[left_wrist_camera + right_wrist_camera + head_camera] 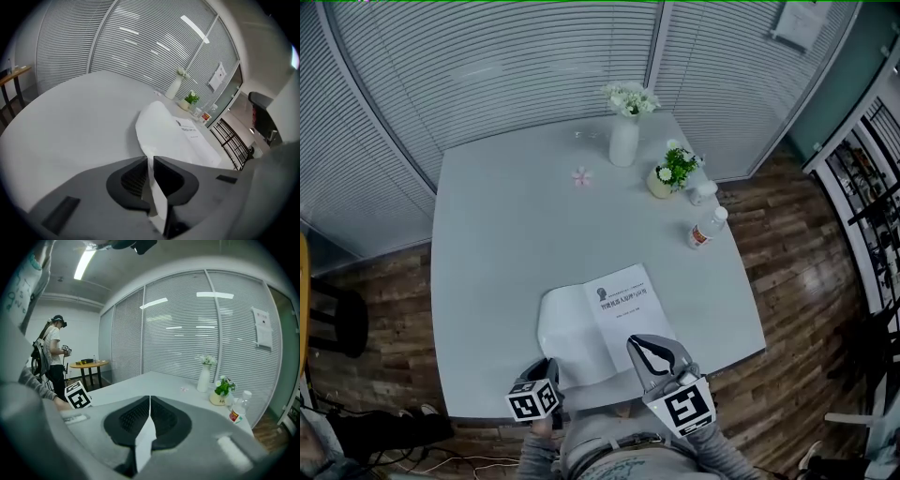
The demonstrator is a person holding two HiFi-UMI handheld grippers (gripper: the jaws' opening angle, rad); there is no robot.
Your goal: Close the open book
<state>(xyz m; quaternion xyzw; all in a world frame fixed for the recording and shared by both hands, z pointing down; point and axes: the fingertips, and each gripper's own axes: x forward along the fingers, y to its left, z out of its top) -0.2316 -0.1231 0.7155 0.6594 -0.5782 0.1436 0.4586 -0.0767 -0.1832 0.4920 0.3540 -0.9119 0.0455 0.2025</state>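
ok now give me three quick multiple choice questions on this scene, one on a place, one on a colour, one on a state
1. Where on the pale grey table does the open white paper book lie?
A) at the near edge, by the person
B) at the far edge
C) at the far left corner

2. What colour are the flowers in the tall white vase?
A) red
B) white
C) blue

3. What state is the left hand-held gripper in?
A) wide open over bare table
B) shut with nothing between its jaws
C) shut on a lifted page of the book

Answers: 1 A, the head view shows it at the near edge. 2 B, the blooms are white. 3 C, the left gripper view shows paper pinched between its jaws.
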